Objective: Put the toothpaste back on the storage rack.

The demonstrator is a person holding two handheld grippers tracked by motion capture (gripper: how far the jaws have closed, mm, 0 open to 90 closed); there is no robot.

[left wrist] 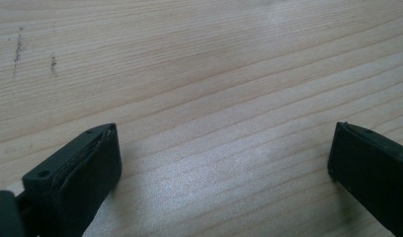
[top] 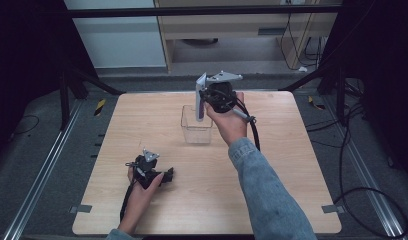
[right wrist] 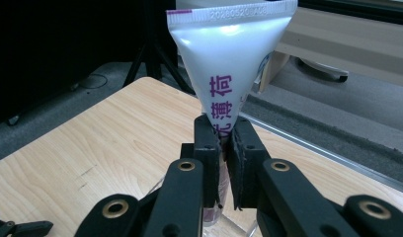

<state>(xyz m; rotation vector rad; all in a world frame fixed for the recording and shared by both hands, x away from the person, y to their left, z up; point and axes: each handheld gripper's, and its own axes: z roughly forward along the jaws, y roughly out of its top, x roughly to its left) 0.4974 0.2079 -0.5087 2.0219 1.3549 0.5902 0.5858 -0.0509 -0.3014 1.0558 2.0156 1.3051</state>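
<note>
Toothpaste tube (top: 200,100), white with purple lettering, held upright above a clear plastic container (top: 196,131) near the far middle of the desk (top: 292,200). At left, near the front edge, left gripper (top: 168,175) resting low on the wood in a hand (top: 142,187), jaws spread wide with nothing but bare grain between them. At centre, the container standing open-topped and apparently empty. Just right of it, right gripper (top: 204,97) raised in the other hand (top: 229,122), denim sleeve (top: 272,195) stretching in from the bottom edge, jaws pinching the tube low on its body, crimped flat end pointing up in the right gripper view (right wrist: 229,54). Cap end hidden behind the jaws, seemingly at or just inside the container's rim; whether touching the container, hard to tell. Step in hand, by the look of it: carrying the tube at the container, either lowering it in or lifting it clear; impossible to say which from here. Next move calling for a steady vertical line over the opening, the grip kept firm on the slippery tube, and care not to tip the light container with the tube's lower end.
</note>
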